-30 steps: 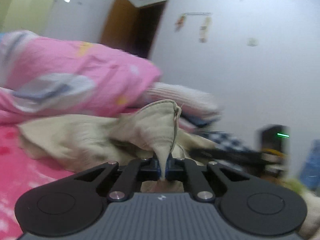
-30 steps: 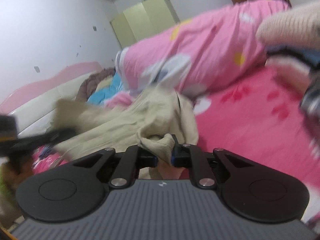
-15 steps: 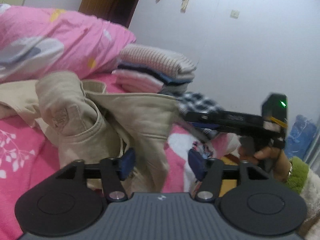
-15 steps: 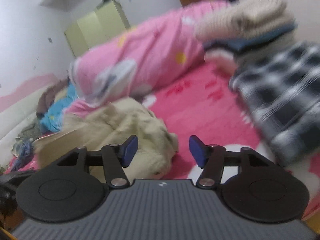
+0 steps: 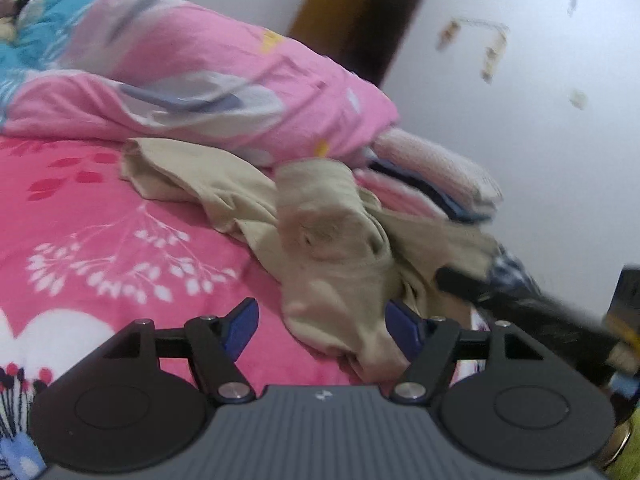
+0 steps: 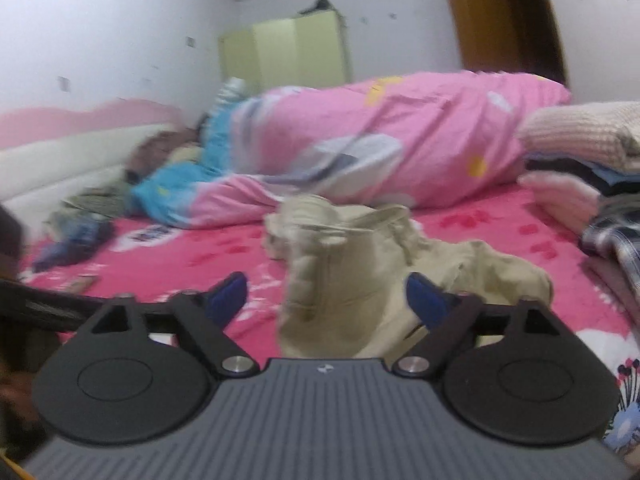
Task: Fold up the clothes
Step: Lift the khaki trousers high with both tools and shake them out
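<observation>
Hovering at lower centre, your left gripper (image 5: pixel 316 330) and right gripper (image 6: pixel 326 300) gape wide over crumpled beige trousers (image 5: pixel 320 240), gripping nothing

Left gripper (image 5: pixel 320 326) jaws apart, nothing pinched, blue pads (image 5: pixel 240 328) clear of the cloth. Right gripper (image 6: pixel 326 300) jaws apart too, just been closing in, cloth between them but pads not pressing.

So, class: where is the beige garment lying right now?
In both wrist views the beige garment lies crumpled on the pink bedsheet, in front of the pink duvet, left of the folded stack.
</observation>
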Demonstrator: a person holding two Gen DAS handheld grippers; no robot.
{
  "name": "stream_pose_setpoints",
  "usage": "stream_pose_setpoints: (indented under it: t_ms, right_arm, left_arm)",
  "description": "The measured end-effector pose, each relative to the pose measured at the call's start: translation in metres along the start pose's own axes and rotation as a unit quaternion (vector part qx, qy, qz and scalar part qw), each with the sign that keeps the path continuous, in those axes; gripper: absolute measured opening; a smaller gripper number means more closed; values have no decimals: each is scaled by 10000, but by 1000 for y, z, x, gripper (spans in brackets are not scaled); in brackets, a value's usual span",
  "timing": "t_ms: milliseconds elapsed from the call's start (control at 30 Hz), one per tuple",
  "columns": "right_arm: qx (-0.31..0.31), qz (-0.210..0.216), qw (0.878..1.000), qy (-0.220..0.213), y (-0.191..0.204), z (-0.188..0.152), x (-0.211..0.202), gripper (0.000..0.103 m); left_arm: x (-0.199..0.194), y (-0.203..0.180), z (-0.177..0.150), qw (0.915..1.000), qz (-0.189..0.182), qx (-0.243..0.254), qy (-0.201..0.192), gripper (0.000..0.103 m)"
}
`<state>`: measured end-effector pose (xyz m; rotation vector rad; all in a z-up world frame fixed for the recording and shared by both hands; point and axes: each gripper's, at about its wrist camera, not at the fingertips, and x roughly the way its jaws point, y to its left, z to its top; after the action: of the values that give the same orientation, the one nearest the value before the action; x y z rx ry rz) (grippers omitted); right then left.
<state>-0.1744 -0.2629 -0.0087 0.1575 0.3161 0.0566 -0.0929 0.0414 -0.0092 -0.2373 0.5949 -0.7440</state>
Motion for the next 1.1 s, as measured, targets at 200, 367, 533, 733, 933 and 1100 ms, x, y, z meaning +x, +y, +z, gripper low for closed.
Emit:
stream_pose_setpoints:
  t_ms: [200, 367, 533, 733, 933, 1100]
  right_arm:
    - [825, -563, 9950, 83, -46, -9, -6, 11]
    - [976, -817, 9919, -17, -69, -19, -26, 10]
    - [1140, -708, 9910, 9, -81, -25, -24, 10]
    - [1502, -367, 9876, 256, -94, -34, -16, 16]
    - [1854, -105, 9814, 485, -97, -46, -4, 44]
    - [1822, -109, 9817, 549, -95, -47, 7, 10]
  left_arm:
    - [39, -8, 17, 9998, -176, -18, 132, 91]
    - [94, -24, 34, 9980, -442, 264, 368, 99]
    - [136, -21, 45, 9966, -190, 610, 516, 100]
    - [157, -12, 54, 9963, -490, 453, 534, 93]
    - [167, -19, 51, 9969, -509, 421, 430, 57]
    - [159, -33, 49, 9974, -178, 664, 238, 14]
